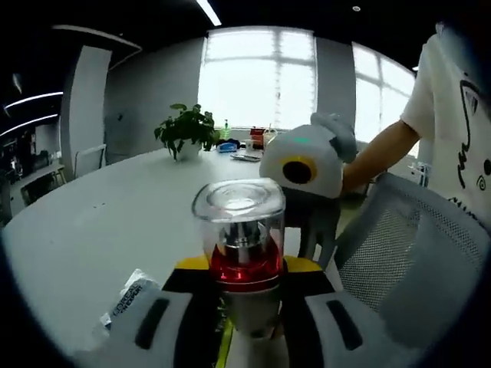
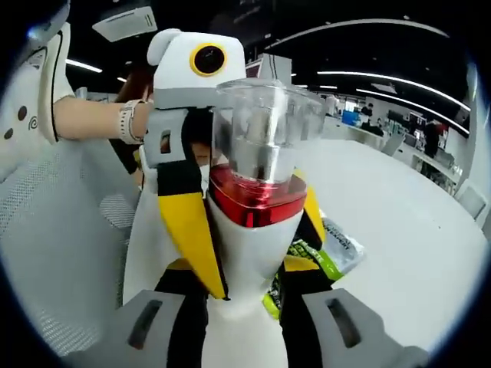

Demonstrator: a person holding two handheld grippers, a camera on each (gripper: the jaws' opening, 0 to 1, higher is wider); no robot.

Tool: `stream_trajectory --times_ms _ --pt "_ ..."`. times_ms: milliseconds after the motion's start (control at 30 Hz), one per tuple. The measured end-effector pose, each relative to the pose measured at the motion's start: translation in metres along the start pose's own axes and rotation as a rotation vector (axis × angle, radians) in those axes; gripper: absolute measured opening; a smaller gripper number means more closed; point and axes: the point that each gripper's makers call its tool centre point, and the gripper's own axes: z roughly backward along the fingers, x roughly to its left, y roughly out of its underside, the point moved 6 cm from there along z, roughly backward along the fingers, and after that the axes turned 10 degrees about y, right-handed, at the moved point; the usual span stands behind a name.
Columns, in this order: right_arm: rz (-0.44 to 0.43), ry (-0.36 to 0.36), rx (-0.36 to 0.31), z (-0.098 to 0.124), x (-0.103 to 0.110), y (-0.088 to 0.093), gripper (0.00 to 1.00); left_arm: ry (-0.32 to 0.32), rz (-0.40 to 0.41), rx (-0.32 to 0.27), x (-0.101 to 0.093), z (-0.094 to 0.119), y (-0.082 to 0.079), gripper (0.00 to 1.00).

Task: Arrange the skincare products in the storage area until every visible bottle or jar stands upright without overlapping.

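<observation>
Two tools clamp one white bottle (image 2: 249,307), clear square cap (image 1: 239,205), glossy red collar (image 2: 253,201)

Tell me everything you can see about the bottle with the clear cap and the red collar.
The bottle has a white, glossy body that narrows toward a shiny red collar, topped by a clear, squarish, thick-walled plastic cap with a metallic pump part visible inside. It stands upright, lifted over the white table. The left gripper and right gripper both close on it.

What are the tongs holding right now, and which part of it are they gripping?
A white bottle with a red collar and clear cap sits between both tongs. The left tongs and right tongs each close on its white body, below the collar.
</observation>
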Motion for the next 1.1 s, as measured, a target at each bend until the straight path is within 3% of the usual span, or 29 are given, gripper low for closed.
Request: stream_trajectory --times_ms 133,333,433,533,600,1100 --pt "0.032 0.017 -0.029 0.003 0.003 0.003 0.34 0.023 -0.036 0.005 -0.005 -0.003 0.0 0.25" --pt "0.007 0.051 -0.028 0.009 -0.003 0.007 0.33 0.026 -0.097 0.006 -0.005 -0.012 -0.001 0.25" --pt "0.002 0.065 -0.023 0.01 -0.01 0.009 0.33 0.012 -0.072 -0.003 0.0 -0.017 -0.003 0.25" --pt "0.002 0.077 -0.023 0.01 -0.016 0.01 0.33 0.031 -0.032 -0.083 0.002 -0.018 -0.012 0.3" --pt "-0.002 0.088 -0.023 0.01 -0.018 0.011 0.33 0.002 -0.056 -0.1 0.007 -0.017 -0.016 0.3" --pt "-0.02 0.132 -0.016 0.003 -0.051 0.013 0.33 -0.03 -0.053 -0.048 0.039 -0.018 -0.025 0.25"
